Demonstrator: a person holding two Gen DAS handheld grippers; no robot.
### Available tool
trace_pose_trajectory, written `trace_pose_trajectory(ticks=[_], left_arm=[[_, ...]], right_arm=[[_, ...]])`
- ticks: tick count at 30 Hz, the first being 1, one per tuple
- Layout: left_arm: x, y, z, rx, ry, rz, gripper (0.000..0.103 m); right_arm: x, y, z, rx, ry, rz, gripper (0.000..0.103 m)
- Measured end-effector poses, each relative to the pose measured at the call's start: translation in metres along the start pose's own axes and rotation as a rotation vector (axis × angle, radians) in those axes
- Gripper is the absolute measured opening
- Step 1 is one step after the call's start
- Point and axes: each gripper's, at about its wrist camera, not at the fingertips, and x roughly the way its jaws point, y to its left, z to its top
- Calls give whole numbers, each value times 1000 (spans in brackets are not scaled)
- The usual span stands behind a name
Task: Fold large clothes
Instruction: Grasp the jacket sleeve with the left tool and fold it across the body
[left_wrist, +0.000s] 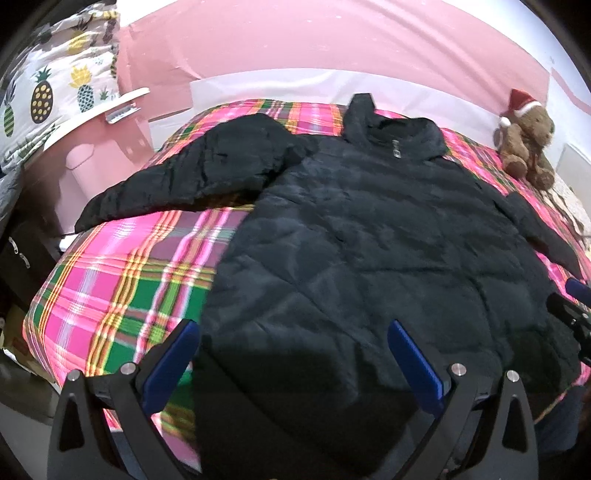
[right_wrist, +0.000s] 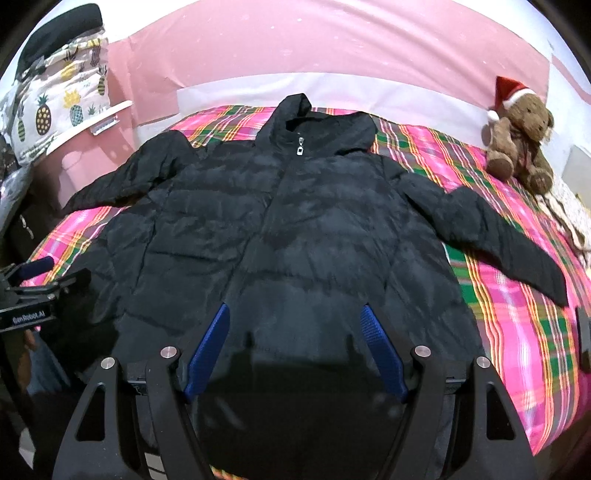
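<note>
A large black quilted hooded jacket (left_wrist: 362, 236) lies spread face up on a bed with a pink and green plaid cover (left_wrist: 122, 280). It also shows in the right wrist view (right_wrist: 295, 229), zipped, with both sleeves stretched out to the sides. My left gripper (left_wrist: 293, 328) is open and empty above the jacket's lower left hem. My right gripper (right_wrist: 295, 314) is open and empty above the middle of the hem. The left gripper also shows at the left edge of the right wrist view (right_wrist: 37, 280).
A brown teddy bear with a red Santa hat (right_wrist: 521, 140) sits at the bed's far right corner. A pineapple-print cloth (left_wrist: 51, 92) and a pink cabinet (left_wrist: 103, 155) stand left of the bed. A pink wall (right_wrist: 314, 48) is behind.
</note>
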Motion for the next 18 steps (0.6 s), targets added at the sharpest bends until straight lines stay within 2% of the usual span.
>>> trace_pose_trajectory(ticks=[7, 13, 18], left_arm=[[31, 52, 29, -89, -9, 9, 103], [57, 100, 55, -173, -35, 90, 103], [89, 130, 73, -216, -5, 78, 103]], right_arm=[[30, 13, 33, -51, 1, -6, 73], [67, 22, 54, -87, 30, -2, 73], [95, 26, 68, -104, 47, 8, 73]])
